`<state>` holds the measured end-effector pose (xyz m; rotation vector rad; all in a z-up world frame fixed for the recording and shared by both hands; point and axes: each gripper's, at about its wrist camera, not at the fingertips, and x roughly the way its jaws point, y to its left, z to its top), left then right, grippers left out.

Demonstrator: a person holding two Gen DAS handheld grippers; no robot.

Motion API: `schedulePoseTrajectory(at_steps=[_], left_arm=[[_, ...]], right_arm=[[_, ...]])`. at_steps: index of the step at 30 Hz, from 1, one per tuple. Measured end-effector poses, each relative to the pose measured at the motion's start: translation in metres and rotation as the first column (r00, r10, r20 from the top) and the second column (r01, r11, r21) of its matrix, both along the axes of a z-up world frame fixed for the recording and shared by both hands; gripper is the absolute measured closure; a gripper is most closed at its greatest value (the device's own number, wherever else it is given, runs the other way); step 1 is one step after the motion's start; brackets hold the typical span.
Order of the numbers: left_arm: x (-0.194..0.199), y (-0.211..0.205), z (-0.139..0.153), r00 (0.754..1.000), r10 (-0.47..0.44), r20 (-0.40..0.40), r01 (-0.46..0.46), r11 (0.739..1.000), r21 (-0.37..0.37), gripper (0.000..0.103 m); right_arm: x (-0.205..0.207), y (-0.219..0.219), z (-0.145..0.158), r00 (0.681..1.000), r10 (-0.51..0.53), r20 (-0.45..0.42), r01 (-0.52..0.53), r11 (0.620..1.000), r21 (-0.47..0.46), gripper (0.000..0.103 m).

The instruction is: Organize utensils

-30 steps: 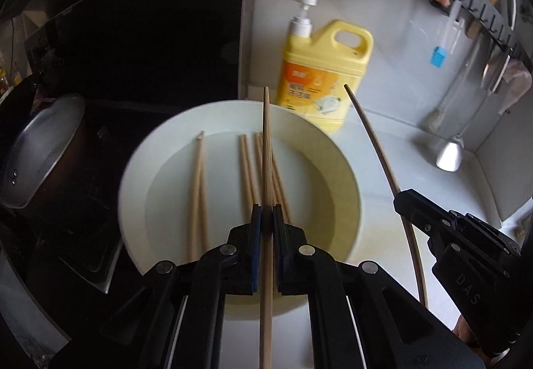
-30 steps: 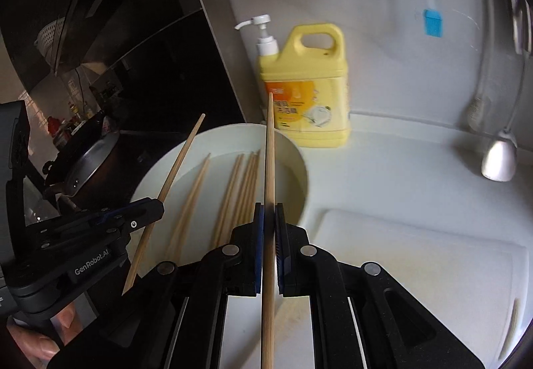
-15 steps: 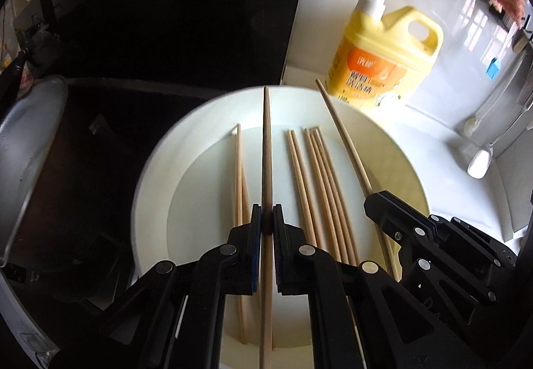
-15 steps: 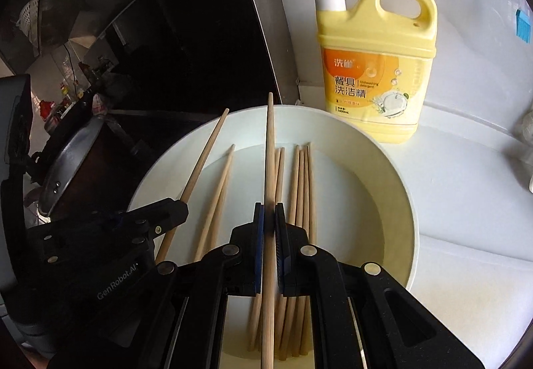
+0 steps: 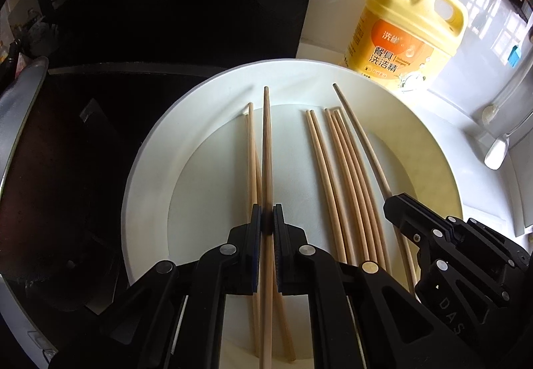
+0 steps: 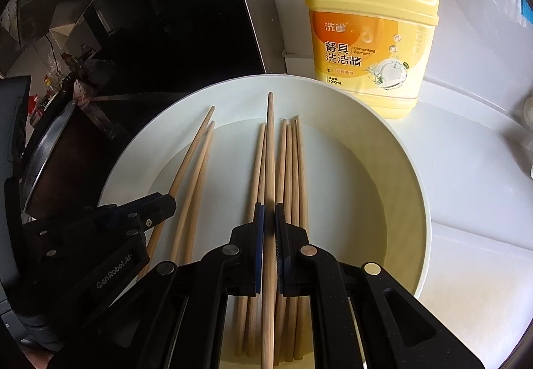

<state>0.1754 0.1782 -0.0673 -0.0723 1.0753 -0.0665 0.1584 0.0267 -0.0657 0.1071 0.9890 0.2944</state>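
Both hand-held grippers have come down over the white bowl (image 5: 150, 176) since a second ago, when they stood higher and the soap bottle sat mid-frame; now the bowl fills each view.

The left hand-held gripper (image 5: 267, 229) is pressed together on 1 wooden chopstick (image 5: 266, 152), which runs straight up the middle of the left wrist view, its tip over the far inner wall of the bowl. Just left of it 2 loose chopsticks (image 5: 250, 162) lie on the bowl floor.

The right hand-held gripper (image 6: 269, 222) pinches a second chopstick (image 6: 269, 149), held the same way, tip toward the upper middle of the right wrist view. Beneath and beside it a bundle of loose chopsticks (image 6: 293, 169) lies in the bowl; I cannot tell whether the held stick touches them. In the left wrist view that right hand-held gripper shows at lower right, its stick slanting over the bundle.

A yellow detergent bottle (image 6: 369, 36) with a pump stands on the white tabletop (image 6: 466, 169) just behind the bowl, at upper right. A dark stove panel (image 5: 166, 2) fills the upper left, and a metal pot (image 5: 20, 109) shows at the left edge.
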Motion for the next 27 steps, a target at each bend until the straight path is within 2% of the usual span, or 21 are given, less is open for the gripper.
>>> schedulePoseTrajectory(at_steps=[5,6,7,8,10,15,20,27], left_arm=[[-0.002,0.003,0.000,1.000,0.013,-0.016,-0.013,1.000,0.015,0.093],[-0.003,0.004,0.001,1.000,0.016,-0.020,-0.016,1.000,0.017,0.090],[-0.004,0.005,0.002,1.000,0.018,-0.021,-0.018,1.000,0.020,0.082],[-0.006,0.006,0.003,0.999,0.027,-0.021,-0.027,0.999,0.030,0.061],[-0.012,0.010,0.009,0.999,0.054,0.007,-0.055,0.997,0.046,0.037],[-0.020,0.017,0.018,0.997,0.076,0.023,-0.078,0.995,0.060,0.033],[-0.023,0.017,0.023,0.997,0.077,0.027,-0.078,0.995,0.069,0.029],[-0.025,0.014,0.025,0.996,0.083,0.041,-0.087,0.993,0.085,0.023]], right_arm=[[-0.001,-0.001,0.001,1.000,-0.007,-0.003,0.007,1.000,-0.006,0.096],[-0.002,-0.002,0.003,1.000,-0.013,0.002,0.013,1.000,-0.005,0.093],[-0.002,-0.004,0.004,1.000,-0.019,0.006,0.019,1.000,-0.007,0.091],[-0.004,-0.006,0.006,1.000,-0.024,0.015,0.024,1.000,-0.009,0.091],[-0.008,-0.010,0.009,0.999,-0.033,0.031,0.034,0.999,-0.019,0.090],[-0.018,-0.019,0.012,0.998,-0.046,0.039,0.047,0.999,-0.026,0.080],[-0.025,-0.023,0.016,0.998,-0.054,0.044,0.055,0.998,-0.021,0.076],[-0.031,-0.024,0.021,0.997,-0.061,0.053,0.062,0.998,-0.016,0.063]])
